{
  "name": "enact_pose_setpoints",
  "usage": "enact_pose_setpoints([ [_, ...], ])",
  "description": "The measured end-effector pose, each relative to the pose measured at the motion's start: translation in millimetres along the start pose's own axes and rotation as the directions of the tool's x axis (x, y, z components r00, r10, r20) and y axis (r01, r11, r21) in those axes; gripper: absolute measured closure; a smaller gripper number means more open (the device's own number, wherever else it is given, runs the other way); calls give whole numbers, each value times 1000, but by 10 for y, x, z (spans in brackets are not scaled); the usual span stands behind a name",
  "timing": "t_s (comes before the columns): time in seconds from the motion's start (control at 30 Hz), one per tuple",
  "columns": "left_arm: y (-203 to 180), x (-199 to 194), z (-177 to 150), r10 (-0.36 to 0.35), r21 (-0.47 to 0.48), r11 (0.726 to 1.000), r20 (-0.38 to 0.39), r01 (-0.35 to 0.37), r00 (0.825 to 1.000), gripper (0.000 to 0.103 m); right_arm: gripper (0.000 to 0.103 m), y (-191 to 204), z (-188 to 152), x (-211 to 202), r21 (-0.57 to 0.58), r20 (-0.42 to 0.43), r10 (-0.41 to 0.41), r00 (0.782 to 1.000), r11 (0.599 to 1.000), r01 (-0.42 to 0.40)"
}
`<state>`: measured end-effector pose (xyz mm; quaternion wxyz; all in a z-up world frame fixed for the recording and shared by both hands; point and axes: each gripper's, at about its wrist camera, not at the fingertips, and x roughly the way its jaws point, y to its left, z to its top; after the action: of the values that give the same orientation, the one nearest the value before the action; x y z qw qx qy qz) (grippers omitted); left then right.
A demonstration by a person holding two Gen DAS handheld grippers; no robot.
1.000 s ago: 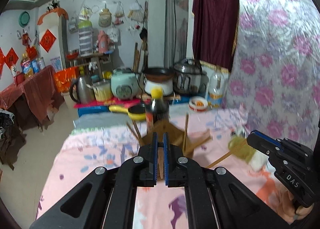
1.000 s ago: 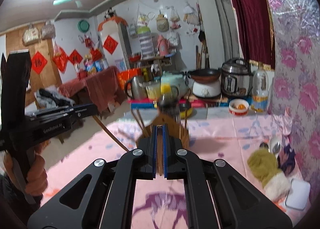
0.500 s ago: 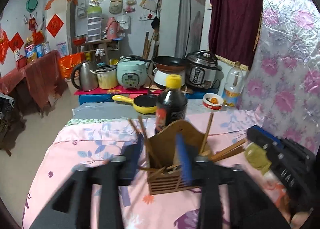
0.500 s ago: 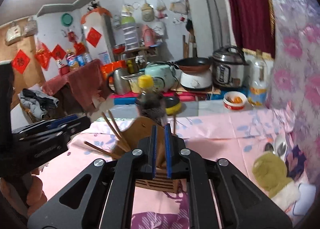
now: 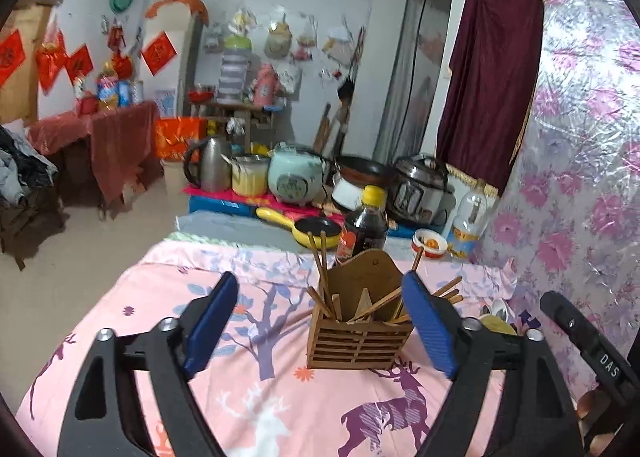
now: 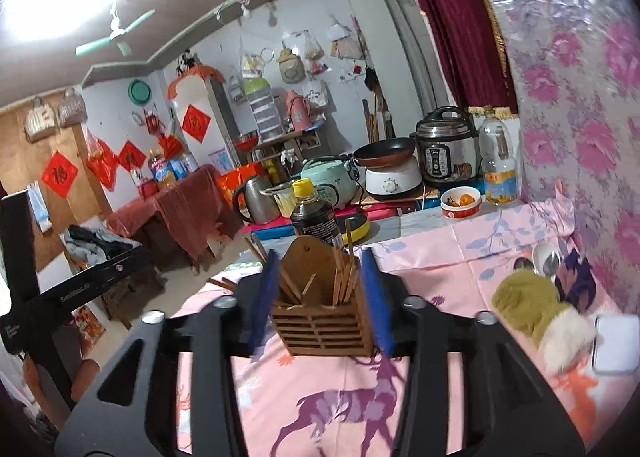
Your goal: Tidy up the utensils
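Chopsticks (image 5: 325, 281), light, stiff and slippery, splayed from a wooden holder (image 5: 357, 333) as your left claw (image 5: 320, 331) and right claw (image 6: 320, 307) were opening empty; you'd likely pinch one mid-shaft.

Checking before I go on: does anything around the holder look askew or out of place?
Yes. In the wooden holder the chopsticks splay at all angles, some leaning far out to its right. Two spoons lie loose on the cloth by the wall.

Slatted wooden holder (image 5: 357, 339), matt; wooden chopsticks (image 5: 320, 273); tablecloth (image 5: 256, 409) probably cotton.
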<state>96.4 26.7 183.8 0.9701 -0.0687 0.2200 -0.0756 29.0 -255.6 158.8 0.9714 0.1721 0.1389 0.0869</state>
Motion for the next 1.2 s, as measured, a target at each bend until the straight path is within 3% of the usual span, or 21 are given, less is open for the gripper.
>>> enact_pose_setpoints([
  [0.07, -46, -155, -86, 35, 7, 999, 60, -36, 998, 6, 36, 13, -111, -89, 4, 25, -16, 1000, 1000, 16],
  [0.17, -108, -266, -273, 61, 18, 998, 124, -64, 990, 6, 25, 39, -277, -114, -15, 50, -58, 997, 998, 59],
  [0.33, -109, -126, -615, 100, 24, 994, 158, -105, 982, 6, 20, 34, -506, -14, -71, 33, -138, 990, 988, 140],
  [0.57, -4, 179, -957, 180, 102, 978, 39, -183, 983, 6, 16, 7, -685, 29, -89, 18, -192, 981, 977, 193],
  [0.83, -15, 118, -1060, 219, 127, 966, 62, -226, 974, 6, 6, 219, -850, 19, -230, 72, -286, 955, 927, 295],
  [1.2, -44, 14, -1175, 237, 177, 953, 62, -244, 970, 6, 6, 222, -927, -59, -214, 57, -284, 957, 933, 289],
])
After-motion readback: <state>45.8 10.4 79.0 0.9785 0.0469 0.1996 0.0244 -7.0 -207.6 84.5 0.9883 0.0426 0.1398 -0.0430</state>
